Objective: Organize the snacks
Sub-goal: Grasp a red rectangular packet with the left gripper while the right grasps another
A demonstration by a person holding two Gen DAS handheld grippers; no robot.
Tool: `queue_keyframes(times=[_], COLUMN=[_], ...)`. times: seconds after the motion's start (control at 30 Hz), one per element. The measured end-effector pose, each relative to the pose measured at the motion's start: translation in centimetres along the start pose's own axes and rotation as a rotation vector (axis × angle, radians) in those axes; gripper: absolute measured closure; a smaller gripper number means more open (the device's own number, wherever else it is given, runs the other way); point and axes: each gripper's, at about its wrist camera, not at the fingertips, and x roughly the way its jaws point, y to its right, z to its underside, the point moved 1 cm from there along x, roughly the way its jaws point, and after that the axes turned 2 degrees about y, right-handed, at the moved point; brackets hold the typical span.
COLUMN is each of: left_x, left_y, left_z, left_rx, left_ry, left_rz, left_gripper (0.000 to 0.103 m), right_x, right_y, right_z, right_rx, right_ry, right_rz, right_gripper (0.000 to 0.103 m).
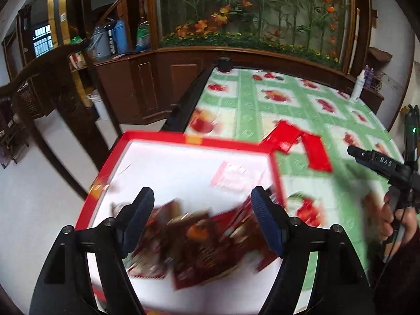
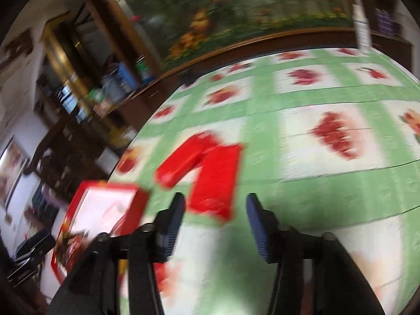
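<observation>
Red-rimmed box (image 1: 183, 141), white inside, sits at the table's near-left corner on the green fruit-print cloth (image 1: 252, 97); it already holds dark red-brown snack packs (image 1: 199, 239) at its near end and a pale pink sachet (image 1: 236, 176) further in. Left gripper (image 1: 202, 204) hangs over those packs w/ jaws well apart and nothing between the pads, so it holds nothing. Right gripper (image 2: 215, 210) is also apart, about half-wide, empty, aimed at two red packets (image 2: 204, 173) lying in an inverted V on the cloth just right of the box; the nearer one sits between the line of its fingers but is not touched. Both views are blurred, esp. the right. Step in hand, as judged: fetch the next red packet. To do it well: slow the right hand so the view steadies, square the jaws across the packet's narrow width, come down on the nearer packet only w/o nudging its neighbour, close on the middle. Keep the left gripper clear of the box's right wall so the carry-in path stays free, and lay the packet flat beside the sachet.
</observation>
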Motion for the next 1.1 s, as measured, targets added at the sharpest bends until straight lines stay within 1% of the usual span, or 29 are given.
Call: queue_keyframes(times=[0.03, 0.1, 0.13, 0.17, 0.2, 0.3, 0.37, 0.4, 0.47, 0.5, 0.53, 0.57, 0.63, 0.67, 0.73, 0.8, 0.87, 0.93, 0.97, 1.03, 1.1], left_x=[0.2, 0.8, 1.3, 2.1, 3.4, 6.7, 9.7, 11.6, 14.4, 15.6, 17.3, 18.3, 20.3, 21.1, 22.5, 23.1, 23.5, 23.9, 23.9, 23.3, 22.9], left_y=[0.8, 2.4, 3.4, 4.5, 5.9, 8.6, 10.1, 10.8, 11.5, 11.9, 12.5, 12.9, 13.6, 14.0, 14.3, 14.3, 14.5, 14.7, 15.0, 16.0, 16.8], left_z=[-1.0, -2.7, -3.7, -4.7, -6.0, -8.3, -9.9, -10.7, -11.4, -11.7, -12.0, -12.1, -12.0, -11.8, -11.2, -10.6, -10.2, -9.6, -9.3, -8.8, -8.4], left_rx=[0.005, 0.019, 0.034, 0.056, 0.085, 0.147, 0.171, 0.169, 0.136, 0.11, 0.076, 0.052, 0.003, -0.012, -0.062, -0.116, -0.132, -0.16, -0.161, -0.124, -0.106], left_ry=[0.005, 0.006, 0.01, 0.009, -0.003, -0.053, -0.092, -0.126, -0.185, -0.207, -0.234, -0.253, -0.272, -0.285, -0.333, -0.344, -0.369, -0.39, -0.388, -0.368, -0.36], left_rz=[0.004, 0.005, 0.014, 0.006, -0.028, -0.077, -0.116, -0.145, -0.163, -0.161, -0.139, -0.125, -0.136, -0.128, -0.108, -0.091, -0.074, -0.023, -0.012, -0.014, 0.002], left_gripper=[0.025, 0.02, 0.02, 0.02, 0.02, 0.02, 0.02, 0.02, 0.02, 0.02, 0.02, 0.02, 0.02, 0.02, 0.02, 0.02, 0.02, 0.02, 0.02, 0.019, 0.019], right_x=[-0.1, -0.6, -0.7, -0.7, -0.7, -0.7, -0.4, -0.3, -0.3, -0.3, -0.4, -0.5, -0.8, -0.9, -1.2, -1.1, -1.1, -1.0, -1.0, -0.9, -1.0], right_y=[1.1, 3.5, 4.5, 5.2, 6.1, 8.2, 9.6, 10.3, 11.4, 11.7, 11.9, 11.8, 11.6, 11.5, 11.4, 11.6, 11.6, 11.4, 11.3, 11.2, 11.3], right_z=[-0.5, -1.4, -1.8, -2.2, -2.5, -3.2, -3.5, -3.7, -3.7, -3.7, -3.8, -3.8, -3.9, -4.0, -4.0, -4.1, -4.0, -4.1, -4.1, -4.1, -4.1], right_rx=[0.023, 0.07, 0.088, 0.098, 0.105, 0.126, 0.155, 0.179, 0.227, 0.246, 0.253, 0.252, 0.243, 0.237, 0.243, 0.255, 0.261, 0.259, 0.255, 0.247, 0.249], right_ry=[0.015, 0.036, 0.044, 0.05, 0.048, 0.034, 0.011, -0.005, -0.02, -0.024, -0.027, -0.024, -0.011, -0.008, -0.005, -0.011, -0.015, -0.02, -0.02, -0.019, -0.017], right_rz=[0.009, 0.023, 0.036, 0.058, 0.078, 0.091, 0.103, 0.099, 0.072, 0.06, 0.049, 0.045, 0.036, 0.032, 0.021, 0.009, 0.008, 0.0, -0.001, 0.003, 0.009], right_gripper=[0.044, 0.044, 0.044, 0.044, 0.044, 0.044, 0.044, 0.044, 0.044, 0.044, 0.044, 0.044, 0.044, 0.044, 0.044, 0.044, 0.043, 0.043, 0.043, 0.043, 0.043])
